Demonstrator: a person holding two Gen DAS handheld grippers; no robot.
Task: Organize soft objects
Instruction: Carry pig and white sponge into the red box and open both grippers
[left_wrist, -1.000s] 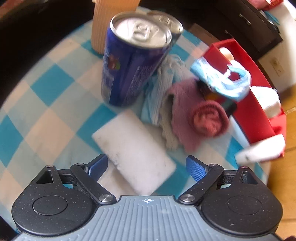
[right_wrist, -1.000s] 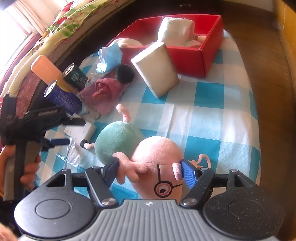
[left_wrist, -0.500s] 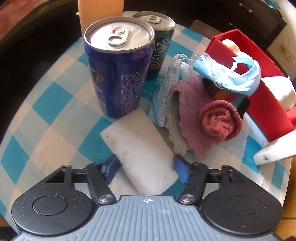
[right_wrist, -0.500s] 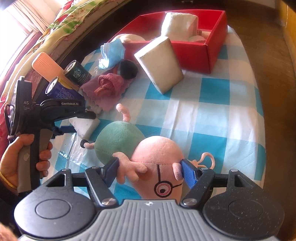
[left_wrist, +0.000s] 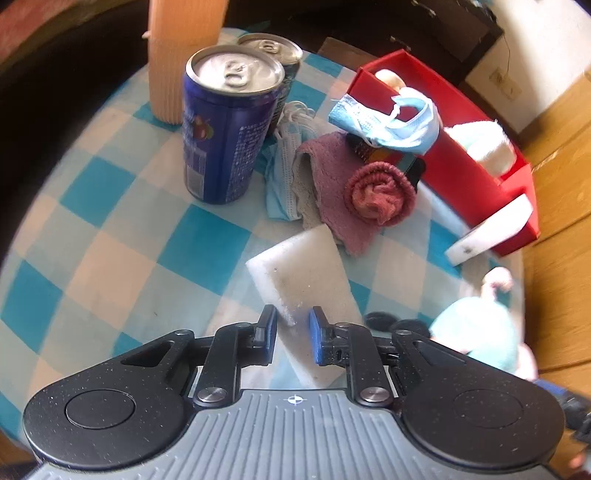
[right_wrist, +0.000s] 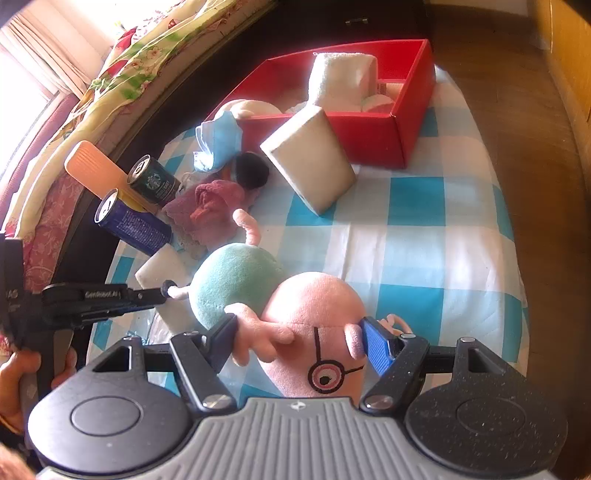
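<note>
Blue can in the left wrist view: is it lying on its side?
No. The blue can stands upright on the checked cloth, its pull-tab top facing up.

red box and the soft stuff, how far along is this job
Partly done: the red box already holds a white towel. In hand: the left hand-held gripper is shut on a white sponge, and the right hand-held gripper clamps the pig plush. Left: the pink cloth, face masks and leaning sponge block.

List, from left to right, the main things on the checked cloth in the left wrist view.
Blue can → pink towel → red box.
</note>
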